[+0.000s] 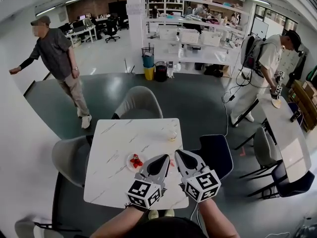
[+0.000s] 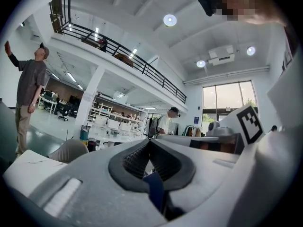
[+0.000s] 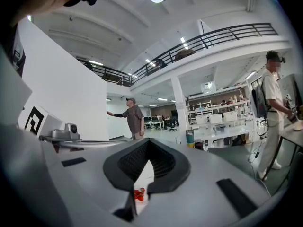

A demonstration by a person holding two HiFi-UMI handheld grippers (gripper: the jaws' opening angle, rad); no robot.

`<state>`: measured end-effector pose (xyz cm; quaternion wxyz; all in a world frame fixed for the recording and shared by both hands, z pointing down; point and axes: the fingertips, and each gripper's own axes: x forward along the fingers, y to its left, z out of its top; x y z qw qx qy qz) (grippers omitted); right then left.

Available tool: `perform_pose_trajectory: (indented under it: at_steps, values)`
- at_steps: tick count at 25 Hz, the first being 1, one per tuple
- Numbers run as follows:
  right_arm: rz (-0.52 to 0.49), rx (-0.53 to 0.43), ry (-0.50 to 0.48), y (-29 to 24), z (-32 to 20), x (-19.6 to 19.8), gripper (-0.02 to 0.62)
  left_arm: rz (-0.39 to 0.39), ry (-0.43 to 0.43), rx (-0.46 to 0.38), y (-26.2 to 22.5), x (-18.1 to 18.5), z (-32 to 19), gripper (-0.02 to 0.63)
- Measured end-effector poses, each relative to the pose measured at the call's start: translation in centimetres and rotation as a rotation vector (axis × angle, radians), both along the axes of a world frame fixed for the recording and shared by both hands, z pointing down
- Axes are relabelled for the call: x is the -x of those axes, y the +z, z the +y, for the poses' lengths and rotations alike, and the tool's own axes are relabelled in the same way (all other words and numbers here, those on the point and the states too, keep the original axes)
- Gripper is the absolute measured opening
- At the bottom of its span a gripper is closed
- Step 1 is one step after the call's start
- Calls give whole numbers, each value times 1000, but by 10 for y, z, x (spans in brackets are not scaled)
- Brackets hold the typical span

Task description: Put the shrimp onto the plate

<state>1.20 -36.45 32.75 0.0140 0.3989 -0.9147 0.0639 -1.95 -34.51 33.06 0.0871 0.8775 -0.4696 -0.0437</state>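
Open-plan office, dark grey floor (image 1: pixel 198 98). On it stands a square white marble-patterned table (image 1: pixel 124 138). Over its near edge the left gripper (image 1: pixel 165 158) and right gripper (image 1: pixel 179 154) hang with jaws together, empty. Red shrimp (image 1: pixel 136 161) lie on a small round plate (image 1: pixel 128 159), just left of them.

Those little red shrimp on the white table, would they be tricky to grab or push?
The shrimp look small on their plate, so they are probably light and easily nudged. They lie clustered, so pushing one would likely shift the others. Whether they are soft or rigid cannot be told from here.
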Motion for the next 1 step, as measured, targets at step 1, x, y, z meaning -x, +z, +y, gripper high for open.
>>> perform_pose_trajectory:
  at_steps: [1]
  values:
    - [1,0,0,0,0,1,0,0,0,0,0,1,0,8]
